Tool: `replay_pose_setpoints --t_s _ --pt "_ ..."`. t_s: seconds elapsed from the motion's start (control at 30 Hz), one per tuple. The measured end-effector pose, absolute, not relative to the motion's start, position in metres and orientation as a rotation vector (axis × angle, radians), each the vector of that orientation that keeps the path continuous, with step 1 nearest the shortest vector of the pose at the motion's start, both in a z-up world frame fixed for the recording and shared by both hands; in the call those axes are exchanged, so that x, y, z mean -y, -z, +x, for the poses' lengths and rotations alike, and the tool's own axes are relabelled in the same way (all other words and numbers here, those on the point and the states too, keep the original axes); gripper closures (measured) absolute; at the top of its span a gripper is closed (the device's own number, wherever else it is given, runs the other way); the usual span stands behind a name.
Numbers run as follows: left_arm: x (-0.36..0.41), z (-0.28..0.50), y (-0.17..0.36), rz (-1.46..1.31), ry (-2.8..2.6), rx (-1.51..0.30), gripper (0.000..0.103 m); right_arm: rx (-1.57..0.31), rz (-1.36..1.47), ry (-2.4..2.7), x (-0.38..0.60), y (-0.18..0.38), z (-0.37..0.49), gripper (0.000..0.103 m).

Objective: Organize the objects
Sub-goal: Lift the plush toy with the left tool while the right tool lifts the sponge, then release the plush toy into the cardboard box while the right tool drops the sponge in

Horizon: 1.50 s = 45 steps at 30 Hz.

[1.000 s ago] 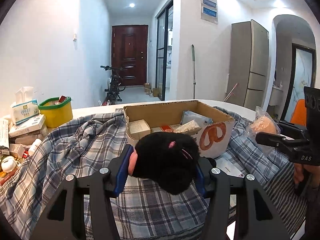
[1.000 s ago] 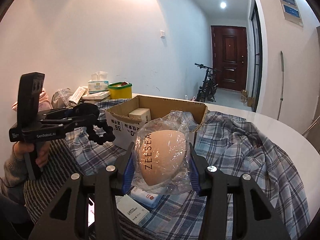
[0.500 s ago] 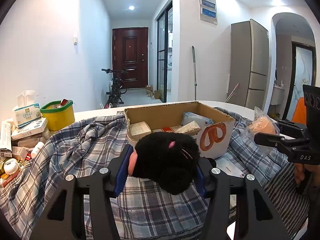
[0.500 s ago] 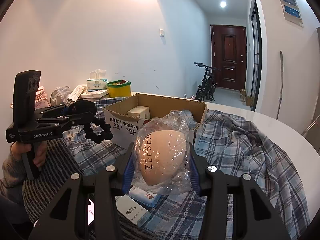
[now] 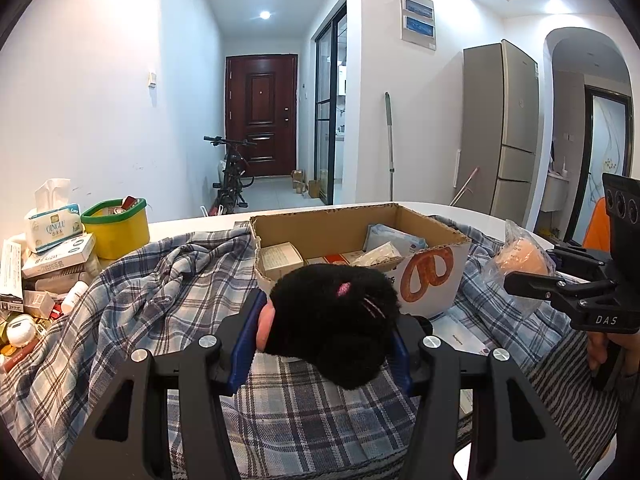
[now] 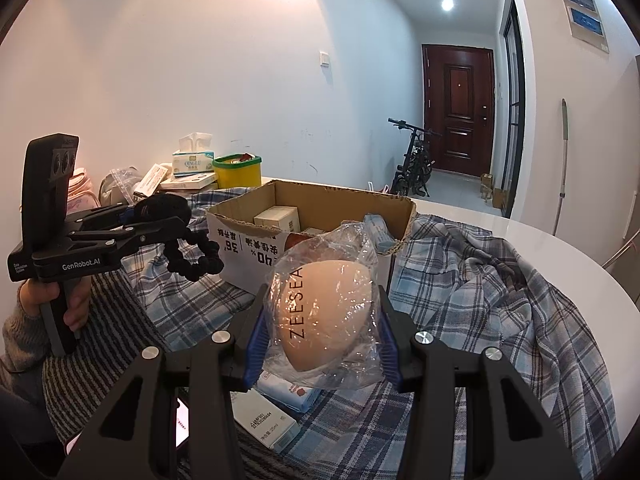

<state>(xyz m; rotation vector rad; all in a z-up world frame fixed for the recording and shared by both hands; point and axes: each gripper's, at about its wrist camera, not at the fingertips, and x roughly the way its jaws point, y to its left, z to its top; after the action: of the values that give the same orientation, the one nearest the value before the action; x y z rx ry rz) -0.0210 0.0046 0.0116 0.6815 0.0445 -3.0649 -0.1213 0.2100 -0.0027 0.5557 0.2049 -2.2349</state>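
The left claw (image 5: 324, 344) pinches a black plush toy (image 5: 336, 320) with a pink nose, stitched whiskers and a beaded black tail that dangles free in the right view. It hangs above the plaid cloth (image 5: 160, 292), just near of the cardboard box (image 5: 352, 224). The right claw (image 6: 320, 338) pinches a peach sponge (image 6: 324, 312), egg-shaped and sealed in a crinkled clear bag printed "ZEESEA", held above the cloth on the near right side of the box.

The box is open, with a pretzel picture on one white side and "40%" with Chinese characters on another; small cartons and packets lie inside. The left claw's body reads "GenRobot.AI"; the right one's reads "DAS". Under the sponge lie small white cartons (image 6: 264, 424) and a lit phone (image 6: 182, 426).

At the far left of the white tabletop (image 6: 560, 256) stand a yellow tub (image 5: 118, 228) with a green rim, a "QINGLU" tissue pack (image 5: 54, 226) and stacked cartons. Beyond, a bicycle (image 5: 232, 180) leans in the hallway before a dark red door (image 5: 262, 114); a grey fridge (image 5: 504, 132) stands far right.
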Motion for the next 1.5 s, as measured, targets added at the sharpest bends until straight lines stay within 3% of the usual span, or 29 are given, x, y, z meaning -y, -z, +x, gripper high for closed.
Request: replay_pose_setpoints --t_s 0.8,1.07,1.3,1.5 --pt "-0.013 -0.028 -0.021 0.721 3.023 0.047 0.046 -0.227 0.568 2.222 -0.205 -0.001 -0.121 0.057" --pt "-0.005 -0.039 -0.068 0.593 3.071 -0.068 0.046 -0.184 0.458 2.224 -0.201 -0.048 -0.127 0.057" --pt "-0.008 -0.060 -0.122 0.457 3.101 -0.094 0.046 -0.125 0.320 2.266 -0.195 -0.107 -0.142 0.056" --pt "-0.010 -0.085 -0.143 0.421 3.101 -0.095 0.046 -0.052 0.303 2.257 -0.177 -0.124 -0.175 0.057"
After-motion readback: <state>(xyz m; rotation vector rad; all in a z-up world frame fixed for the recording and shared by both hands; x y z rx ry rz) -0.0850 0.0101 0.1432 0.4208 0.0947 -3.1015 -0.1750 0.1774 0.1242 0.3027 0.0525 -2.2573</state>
